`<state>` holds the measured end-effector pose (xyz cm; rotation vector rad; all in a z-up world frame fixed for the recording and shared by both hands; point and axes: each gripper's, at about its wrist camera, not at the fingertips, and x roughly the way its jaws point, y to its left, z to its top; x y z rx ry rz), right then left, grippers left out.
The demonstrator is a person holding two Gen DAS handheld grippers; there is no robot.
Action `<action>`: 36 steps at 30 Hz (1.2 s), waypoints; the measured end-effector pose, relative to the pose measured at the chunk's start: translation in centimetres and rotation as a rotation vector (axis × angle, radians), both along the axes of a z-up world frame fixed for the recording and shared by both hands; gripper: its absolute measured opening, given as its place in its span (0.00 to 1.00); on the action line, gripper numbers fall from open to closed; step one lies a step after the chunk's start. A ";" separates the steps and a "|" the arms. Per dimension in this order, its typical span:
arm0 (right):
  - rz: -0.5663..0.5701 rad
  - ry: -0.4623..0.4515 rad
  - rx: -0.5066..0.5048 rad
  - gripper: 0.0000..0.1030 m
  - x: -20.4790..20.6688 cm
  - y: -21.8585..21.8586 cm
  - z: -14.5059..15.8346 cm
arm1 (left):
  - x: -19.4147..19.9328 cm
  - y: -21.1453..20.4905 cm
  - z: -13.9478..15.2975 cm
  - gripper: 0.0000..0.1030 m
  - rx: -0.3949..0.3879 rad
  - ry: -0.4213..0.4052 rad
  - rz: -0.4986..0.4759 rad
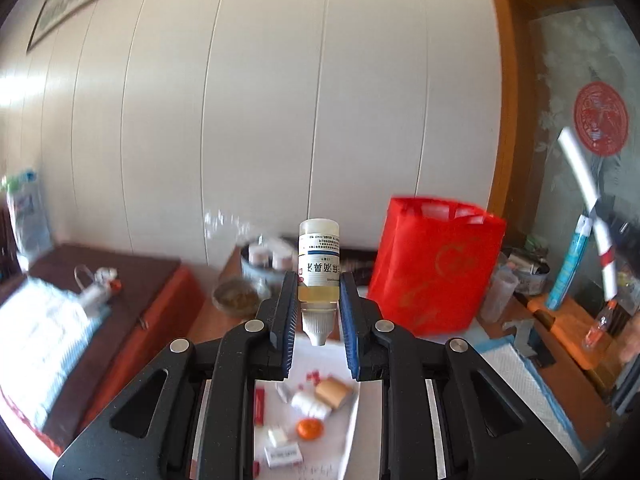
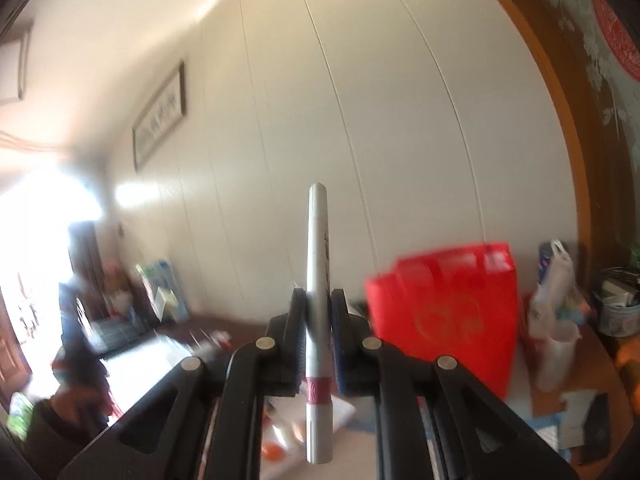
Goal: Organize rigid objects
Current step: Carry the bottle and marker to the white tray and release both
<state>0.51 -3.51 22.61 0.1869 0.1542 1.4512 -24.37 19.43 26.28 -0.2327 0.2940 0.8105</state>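
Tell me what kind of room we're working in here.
Most likely a lived-in room of a home, not a lab: a framed calligraphy picture on the panelled wall, a red paper-cut decoration on a wood-framed door, and a cluttered wooden table bearing a red bag.

White panelled wall (image 1: 248, 100) (framed calligraphy (image 2: 160, 114) hung high), wooden doorframe (image 1: 508, 92), bright daylight.
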 end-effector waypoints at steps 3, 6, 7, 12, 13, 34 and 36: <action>0.026 0.015 0.020 0.09 -2.1 0.7 -0.5 | -0.7 0.4 -2.4 0.19 -0.052 0.055 0.027; 0.081 0.044 -0.017 0.09 -3.6 2.9 -1.8 | -1.8 0.9 -2.9 0.19 -0.054 0.074 0.060; 0.097 0.053 -0.039 0.09 -4.0 3.8 -2.2 | -1.9 0.8 -2.9 0.19 -0.051 0.073 0.065; 0.142 0.080 -0.105 0.09 -4.7 6.7 -3.2 | -3.5 1.5 -3.7 0.19 -0.057 0.066 0.090; 0.148 0.080 -0.112 0.09 -5.1 6.8 -3.4 | -3.7 1.7 -3.8 0.19 -0.058 0.068 0.097; 0.246 0.103 -0.363 0.09 -10.5 15.0 -9.1 | -2.7 7.0 -8.2 0.19 -0.160 0.120 0.060; 0.247 0.108 -0.404 0.09 -10.7 15.8 -10.2 | -2.4 7.7 -9.0 0.19 -0.174 0.132 0.061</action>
